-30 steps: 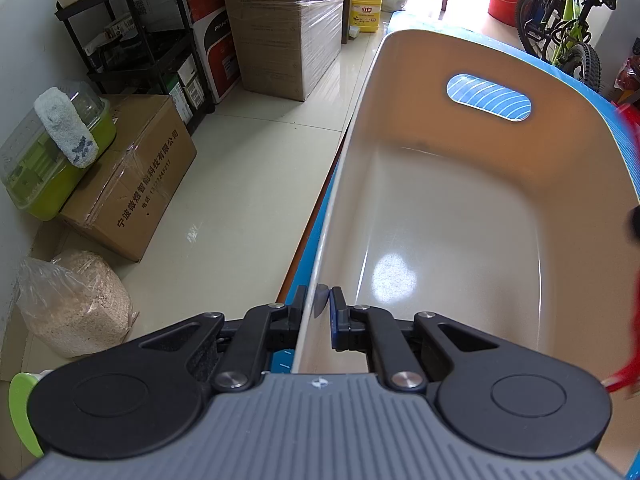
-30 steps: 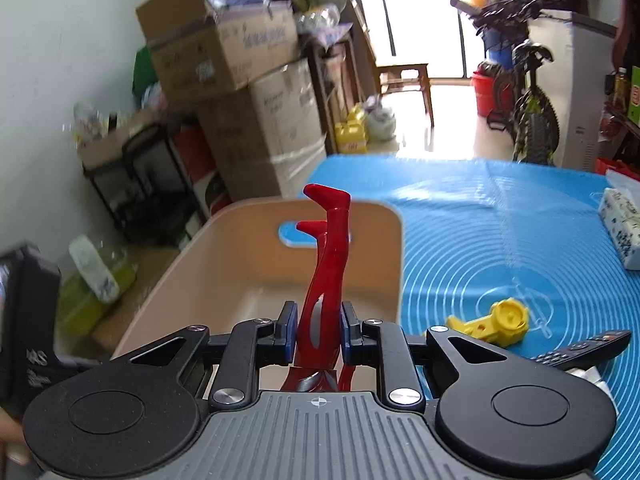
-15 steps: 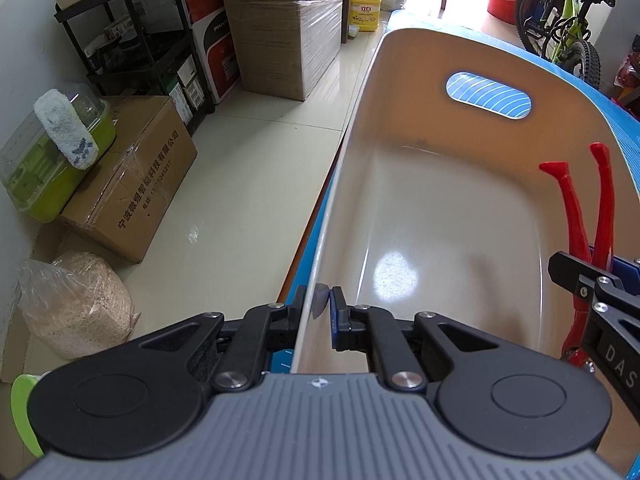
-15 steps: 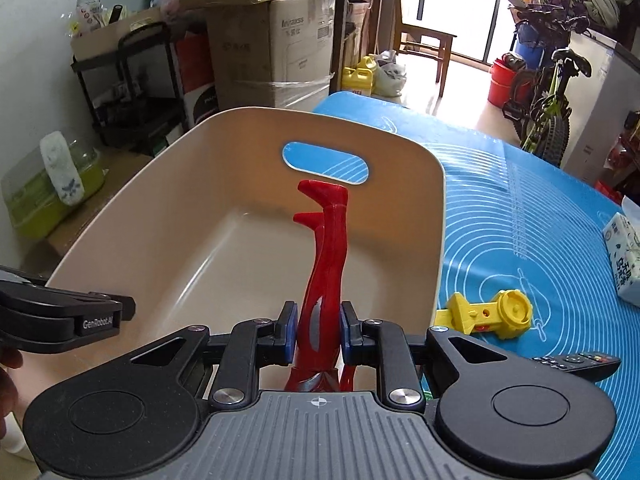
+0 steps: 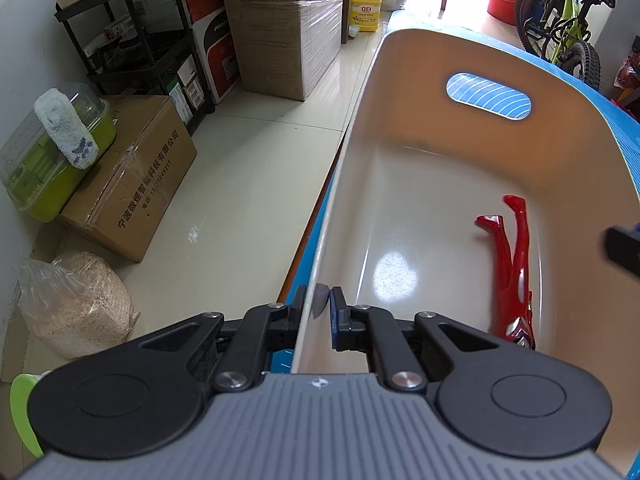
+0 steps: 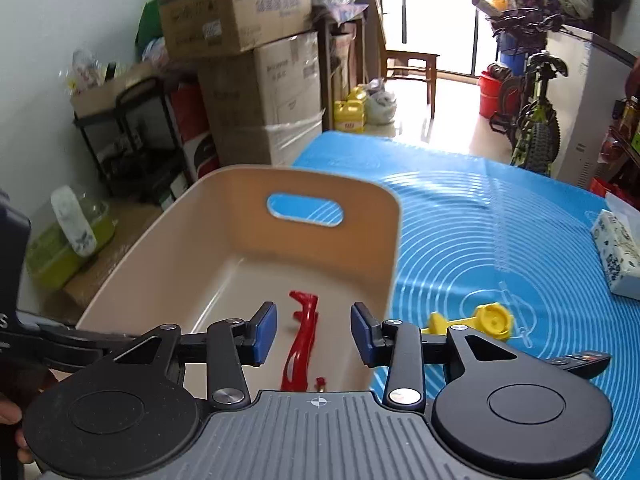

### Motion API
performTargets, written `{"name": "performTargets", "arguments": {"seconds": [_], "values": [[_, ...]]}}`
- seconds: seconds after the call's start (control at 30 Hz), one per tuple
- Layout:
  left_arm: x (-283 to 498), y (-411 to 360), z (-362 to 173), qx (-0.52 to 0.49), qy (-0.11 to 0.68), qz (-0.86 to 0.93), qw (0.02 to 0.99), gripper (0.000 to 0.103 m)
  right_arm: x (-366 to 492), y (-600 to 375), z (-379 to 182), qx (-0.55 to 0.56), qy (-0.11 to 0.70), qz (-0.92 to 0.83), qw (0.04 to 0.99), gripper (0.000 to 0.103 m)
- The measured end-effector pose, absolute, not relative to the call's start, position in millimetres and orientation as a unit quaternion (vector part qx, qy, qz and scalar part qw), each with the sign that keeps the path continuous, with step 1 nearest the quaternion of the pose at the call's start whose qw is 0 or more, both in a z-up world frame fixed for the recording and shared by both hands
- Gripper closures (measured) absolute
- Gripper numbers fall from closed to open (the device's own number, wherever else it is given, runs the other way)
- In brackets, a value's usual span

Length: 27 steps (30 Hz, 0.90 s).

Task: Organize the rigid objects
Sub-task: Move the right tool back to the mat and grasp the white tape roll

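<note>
Left gripper (image 5: 323,309) clamps the beige bin's rim (image 5: 320,256) to steady it; right gripper (image 6: 314,334), jaws just spread and empty, hangs above the red figurine (image 6: 300,344) lying inside.

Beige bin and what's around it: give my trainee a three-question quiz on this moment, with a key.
1. True or false: the red figure is clamped in the right gripper.
2. What does the left gripper hold?
A. the yellow toy
B. the rim of the beige bin
C. the remote control
3. Fill in: the yellow toy lies on the blue ____, outside the bin.

Key
1. False. The right gripper has just been opening; the figure lies on the floor of the beige bin, clear of the pads.
2. B. It is shut on the bin's near side wall.
3. mat, near the remote control.
</note>
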State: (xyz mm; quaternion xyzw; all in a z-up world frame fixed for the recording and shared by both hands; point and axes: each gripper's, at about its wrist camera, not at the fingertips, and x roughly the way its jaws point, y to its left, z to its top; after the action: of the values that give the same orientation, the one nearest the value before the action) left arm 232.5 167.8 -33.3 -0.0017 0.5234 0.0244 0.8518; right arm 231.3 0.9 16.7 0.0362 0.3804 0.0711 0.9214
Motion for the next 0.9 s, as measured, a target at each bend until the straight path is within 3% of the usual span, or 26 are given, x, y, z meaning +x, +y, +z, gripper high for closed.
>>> {"name": "performTargets", "arguments": {"seconds": [0.37,0.9], "values": [[232,168,-34,-0.002,0.523,0.024,0.852,0.091,202,-76,33,0.075,0.357,0.008,0.931,0.045],[232,168,-33,-0.003,0.523,0.024,0.852,0.091,168,-133,-57,0.063,0.454,-0.043,0.888,0.044]]}}
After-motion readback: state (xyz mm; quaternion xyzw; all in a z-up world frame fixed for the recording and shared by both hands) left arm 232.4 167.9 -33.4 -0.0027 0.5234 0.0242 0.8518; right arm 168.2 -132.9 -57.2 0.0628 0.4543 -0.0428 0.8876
